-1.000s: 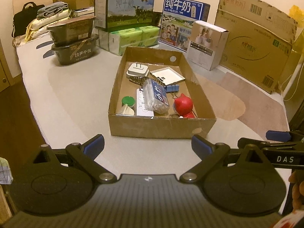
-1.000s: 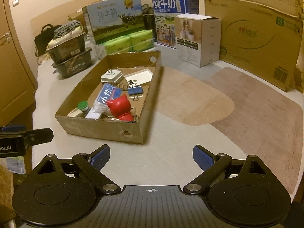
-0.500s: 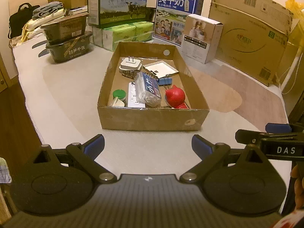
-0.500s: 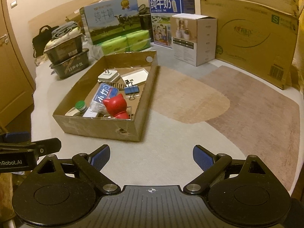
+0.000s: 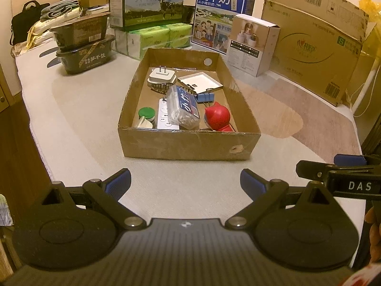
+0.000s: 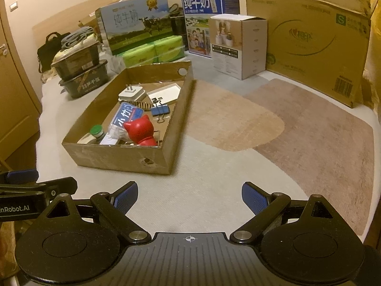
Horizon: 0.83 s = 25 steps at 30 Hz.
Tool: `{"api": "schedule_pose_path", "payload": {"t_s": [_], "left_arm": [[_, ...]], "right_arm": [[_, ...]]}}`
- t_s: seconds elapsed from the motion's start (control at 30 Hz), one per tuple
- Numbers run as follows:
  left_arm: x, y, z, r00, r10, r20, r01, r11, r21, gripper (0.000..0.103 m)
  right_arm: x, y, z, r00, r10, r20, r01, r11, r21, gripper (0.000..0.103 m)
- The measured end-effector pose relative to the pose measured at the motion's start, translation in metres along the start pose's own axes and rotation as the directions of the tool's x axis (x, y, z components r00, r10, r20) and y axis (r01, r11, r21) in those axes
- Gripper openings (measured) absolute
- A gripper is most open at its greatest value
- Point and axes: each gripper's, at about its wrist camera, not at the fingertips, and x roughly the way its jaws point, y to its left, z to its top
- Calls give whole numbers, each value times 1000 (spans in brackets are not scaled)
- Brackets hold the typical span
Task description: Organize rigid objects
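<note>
A shallow cardboard box (image 5: 188,144) (image 6: 123,153) sits on the pale mat. Inside lie a red cat figure (image 5: 218,116) (image 6: 140,128), a blue-labelled clear packet (image 5: 182,106) (image 6: 125,116), a white plug adapter (image 5: 160,75) (image 6: 131,93), a flat white square box (image 5: 200,82) (image 6: 164,93), a blue binder clip (image 5: 204,97) (image 6: 159,110), a green-capped bottle (image 5: 146,114) (image 6: 96,131) and a white power strip (image 5: 164,116). My left gripper (image 5: 185,181) stands open in front of the box, nothing between its fingers. My right gripper (image 6: 189,194) is open too, empty, to the box's right front.
Milk cartons (image 5: 147,2) (image 5: 222,16), green tissue packs (image 5: 152,38), a white carton (image 5: 252,43), stacked dark food tubs (image 5: 83,43) and large cardboard boxes (image 5: 314,40) line the back. A brown rug patch (image 6: 309,128) lies right of the box. The mat's edge drops off at left.
The left wrist view has drifted a little, so the box now sits more centred before the left gripper. Both grippers stay open and nothing in the box has shifted.
</note>
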Motion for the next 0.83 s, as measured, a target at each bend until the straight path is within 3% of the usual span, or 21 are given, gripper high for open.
{"api": "schedule_pose_path", "payload": {"t_s": [0.83], "left_arm": [[4, -2, 0, 1000, 4, 9, -4, 1000, -1, 98]], "right_arm": [[1, -4, -2, 1000, 1, -6, -1, 1000, 10, 93]]}}
